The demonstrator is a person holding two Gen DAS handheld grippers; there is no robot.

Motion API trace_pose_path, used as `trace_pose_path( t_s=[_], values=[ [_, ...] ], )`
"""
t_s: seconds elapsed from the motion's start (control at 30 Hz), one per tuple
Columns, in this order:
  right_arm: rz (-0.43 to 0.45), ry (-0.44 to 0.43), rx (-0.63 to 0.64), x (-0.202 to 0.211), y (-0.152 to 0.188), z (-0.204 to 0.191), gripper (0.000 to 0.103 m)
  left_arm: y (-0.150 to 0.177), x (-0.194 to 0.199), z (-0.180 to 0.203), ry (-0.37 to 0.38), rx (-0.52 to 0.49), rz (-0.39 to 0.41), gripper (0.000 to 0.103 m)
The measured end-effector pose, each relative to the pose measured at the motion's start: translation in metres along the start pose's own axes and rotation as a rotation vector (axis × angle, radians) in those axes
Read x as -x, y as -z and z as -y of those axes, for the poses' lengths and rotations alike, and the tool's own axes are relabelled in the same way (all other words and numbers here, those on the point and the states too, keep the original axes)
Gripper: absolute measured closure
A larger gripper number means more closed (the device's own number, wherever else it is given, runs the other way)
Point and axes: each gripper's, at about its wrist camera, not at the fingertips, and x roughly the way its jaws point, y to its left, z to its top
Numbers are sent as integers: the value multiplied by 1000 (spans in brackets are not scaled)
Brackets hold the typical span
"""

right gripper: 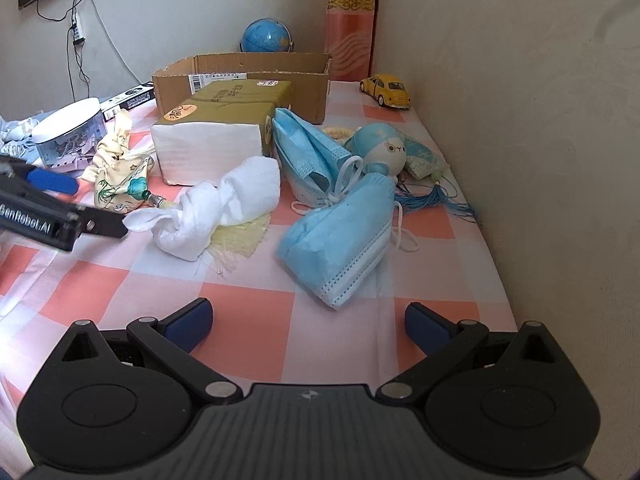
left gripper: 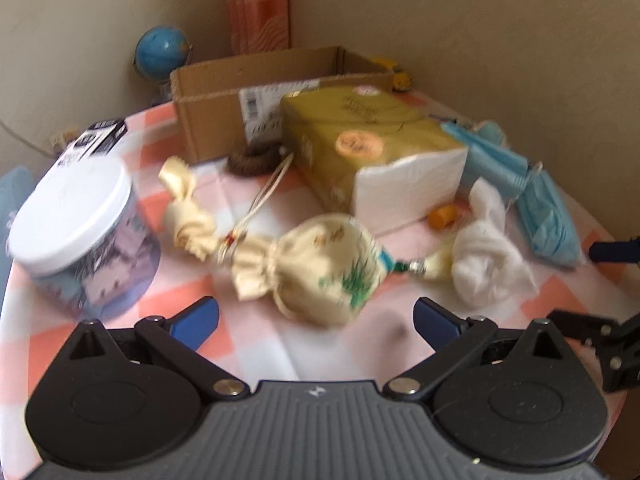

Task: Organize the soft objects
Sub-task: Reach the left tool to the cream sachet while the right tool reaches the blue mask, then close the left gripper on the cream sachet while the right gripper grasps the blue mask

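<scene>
Left gripper (left gripper: 316, 320), marked "GenRobot.AI", gapes over a cream embroidered drawstring pouch (left gripper: 324, 268); right gripper (right gripper: 306, 320) spread wide before crumpled blue pleated masks (right gripper: 340, 248)

Pink-white checked tablecloth (right gripper: 248, 312); light-blue masks (right gripper: 340, 248); cream pouch (left gripper: 328, 268), green print.

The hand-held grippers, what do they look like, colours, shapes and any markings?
Both match: the left hand-held gripper and right hand-held gripper have a ribbed grey body with a small white logo, two round black discs, black linkage arms with silver pivots, and blue pads. In the right wrist view, the left one's side reads "GenRobot.AI" in white. No hands, sleeves or cables show.
</scene>
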Motion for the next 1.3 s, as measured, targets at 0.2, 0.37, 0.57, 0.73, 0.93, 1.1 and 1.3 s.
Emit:
trace_pose_path(
  t_s=[0.2, 0.37, 0.57, 0.73, 0.93, 1.1, 1.3],
  values=[
    [14, -3, 2, 0, 1, -1, 0, -12, -12, 0, 6, -4, 16, 1],
    [8, -9, 9, -1, -1, -1, 0, -17, -18, 0, 24, 5, 15, 3],
    [3, -15, 22, -1, -1, -3, 0, -18, -13, -5, 30, 2, 29, 22],
    [-13, -20, 27, 0, -7, -4, 0, -20, -10, -7, 29, -26, 26, 29],
    [-3, -1, 21, -7, -19, 4, 0, -20, 1, -9, 39, -52, 21, 35],
    [0, 6, 22, -20, -29, 12, 4, -18, 6, -9, 46, -73, 10, 37],
    [-15, 6, 15, -30, -39, 15, 21, -17, 12, -10, 60, -82, 6, 39]
  ],
)
